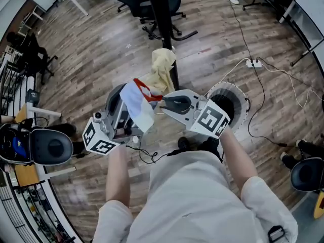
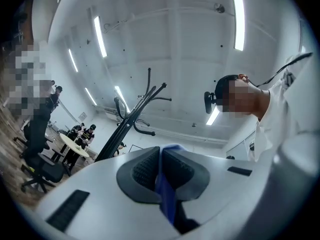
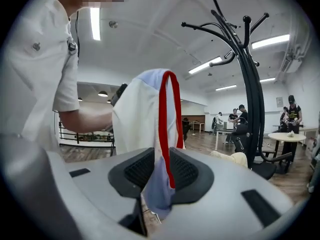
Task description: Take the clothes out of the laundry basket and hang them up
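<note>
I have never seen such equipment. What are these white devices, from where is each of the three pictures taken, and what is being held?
There is no robot here. A person holds a white hand tool with two jaws, a gripper, in each hand. The head view comes from a camera on the person's head, looking steeply down. The two gripper views come from cameras on the tools, each looking along its own jaws.

The left gripper is shut on blue cloth, apparently an edge of the white and light-blue garment with red trim. The right gripper pinches the same garment at the trim, so it hangs between both tools.

On the wooden floor stand a black coat stand, with a cream cloth by its pole, and a round white laundry basket.
</note>
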The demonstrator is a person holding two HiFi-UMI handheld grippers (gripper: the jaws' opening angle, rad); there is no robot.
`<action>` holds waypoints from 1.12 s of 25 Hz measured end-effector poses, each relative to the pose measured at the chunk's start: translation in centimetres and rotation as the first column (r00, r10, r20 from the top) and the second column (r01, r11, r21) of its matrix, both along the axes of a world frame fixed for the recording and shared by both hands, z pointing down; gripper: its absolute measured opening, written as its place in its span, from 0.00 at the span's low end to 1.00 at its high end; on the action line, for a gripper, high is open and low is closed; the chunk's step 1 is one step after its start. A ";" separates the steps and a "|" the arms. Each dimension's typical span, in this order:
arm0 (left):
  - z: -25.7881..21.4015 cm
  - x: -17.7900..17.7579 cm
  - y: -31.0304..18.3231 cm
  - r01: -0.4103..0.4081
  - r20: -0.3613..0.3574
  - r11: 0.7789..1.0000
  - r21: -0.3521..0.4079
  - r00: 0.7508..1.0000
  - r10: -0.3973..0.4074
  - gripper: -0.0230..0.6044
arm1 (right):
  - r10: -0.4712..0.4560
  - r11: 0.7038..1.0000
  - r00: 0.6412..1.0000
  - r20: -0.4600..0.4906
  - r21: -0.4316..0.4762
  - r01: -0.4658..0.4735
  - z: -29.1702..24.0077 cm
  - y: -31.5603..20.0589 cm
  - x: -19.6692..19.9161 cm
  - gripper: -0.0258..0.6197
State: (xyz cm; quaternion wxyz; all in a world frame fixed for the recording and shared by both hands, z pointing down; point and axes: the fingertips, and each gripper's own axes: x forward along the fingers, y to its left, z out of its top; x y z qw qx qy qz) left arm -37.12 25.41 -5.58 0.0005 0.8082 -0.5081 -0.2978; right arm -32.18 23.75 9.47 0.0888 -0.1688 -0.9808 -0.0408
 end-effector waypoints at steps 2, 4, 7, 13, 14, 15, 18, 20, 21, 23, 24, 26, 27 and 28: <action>-0.8 0.0 -0.1 0.005 0.021 1.000 0.006 1.000 -0.005 0.08 | 0.015 0.999 1.000 0.001 0.028 -0.015 0.6 -0.1 -1.5 0.19; -1.5 0.2 -0.1 0.005 0.044 1.000 0.010 0.999 -0.006 0.08 | 0.025 0.999 1.000 0.006 0.039 -0.025 0.9 -0.1 -2.4 0.19; -2.3 0.7 -0.2 -0.005 0.069 1.000 0.023 0.998 0.004 0.08 | 0.046 0.998 0.999 0.012 0.045 -0.047 1.2 -0.4 -3.3 0.19; -3.7 1.5 -0.1 -0.003 0.104 0.999 0.035 0.995 0.000 0.08 | 0.021 0.999 0.999 0.043 0.028 -0.022 0.2 0.4 -3.6 0.14; -3.8 1.6 -0.1 -0.003 0.108 0.999 0.035 0.994 -0.001 0.08 | 0.015 0.999 0.999 0.043 0.032 -0.016 0.2 0.6 -3.6 0.14; -3.9 1.6 0.0 -0.003 0.110 0.999 0.035 0.994 -0.001 0.08 | 0.012 0.999 0.999 0.043 0.036 -0.013 0.2 0.9 -3.6 0.14; -3.9 2.1 -0.3 -0.001 0.117 0.999 0.033 0.993 -0.003 0.08 | 0.023 0.999 0.998 0.050 0.044 -0.025 0.1 0.8 -3.3 0.05; -4.0 2.5 -0.6 0.005 0.122 0.999 0.035 0.993 -0.009 0.08 | 0.037 0.998 0.997 0.061 0.047 -0.040 -0.2 0.1 -2.8 0.05; -4.2 2.6 -0.7 0.009 0.123 0.999 0.038 0.992 -0.014 0.08 | 0.045 0.998 0.997 0.068 0.048 -0.049 -0.5 -0.4 -2.6 0.05; -4.5 2.5 -1.0 0.020 0.120 0.999 0.046 0.992 -0.026 0.08 | 0.063 0.996 0.994 0.085 0.056 -0.067 -1.0 -1.6 -2.1 0.05; -4.6 2.5 -1.1 0.028 0.117 0.998 0.051 0.993 -0.033 0.08 | 0.069 0.995 0.994 0.091 0.061 -0.075 -1.2 -2.3 -1.7 0.05; -4.8 2.6 -1.6 0.045 0.116 0.997 0.060 0.992 -0.052 0.08 | 0.079 0.994 0.992 0.097 0.073 -0.087 -1.7 -3.8 -0.9 0.05; -5.0 2.6 -2.0 0.056 0.116 0.996 0.064 0.991 -0.063 0.08 | 0.084 0.992 0.991 0.102 0.080 -0.092 -2.1 -4.6 -0.5 0.05; -5.2 2.7 -2.4 0.067 0.116 0.995 0.068 0.990 -0.075 0.08 | 0.087 0.991 0.990 0.108 0.088 -0.097 -2.6 -5.5 -0.1 0.05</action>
